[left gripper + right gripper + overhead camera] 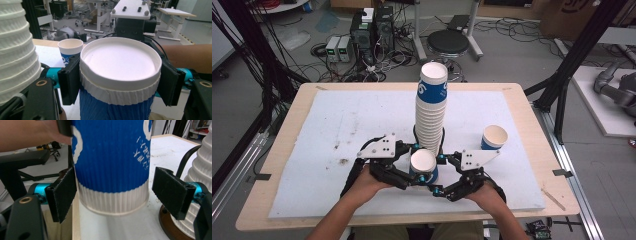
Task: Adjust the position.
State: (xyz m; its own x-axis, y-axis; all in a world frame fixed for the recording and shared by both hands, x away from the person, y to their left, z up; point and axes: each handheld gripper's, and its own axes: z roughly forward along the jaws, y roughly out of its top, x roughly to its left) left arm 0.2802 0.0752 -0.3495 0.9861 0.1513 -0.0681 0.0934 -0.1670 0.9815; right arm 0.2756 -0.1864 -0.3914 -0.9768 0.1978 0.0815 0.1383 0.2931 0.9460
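Blue ribbed paper with a white band at top and bottom wraps the single cup (423, 166) that sits between the two tools, just in front of the tall stack of nested blue-and-white paper cups (431, 112) near the middle of the tabletop. The left tool (414, 176) is clamped on this cup: in the left gripper view its two black pads press against the white band just under the rim (120, 72), one on each side, with the open mouth facing up. The right tool (441, 175) reaches in from the other side with its jaws parted; in the right gripper view the left pad stands just beside the cup's lower white band (112, 200), and the right pad is clearly off it with a gap of tabletop showing between. In that view the cup's bottom edge appears lifted slightly off the white foam mat (332, 125), though I cannot be sure. The stack rests on a dark round base (167, 225) close to the right tool's far pad, so room on that side is tight. A second loose blue-and-white paper cup (494, 137) stands upright well to the right, apart from everything. The mat's left half lies open, and its pale wooden tabletop border (282, 150) runs all round.
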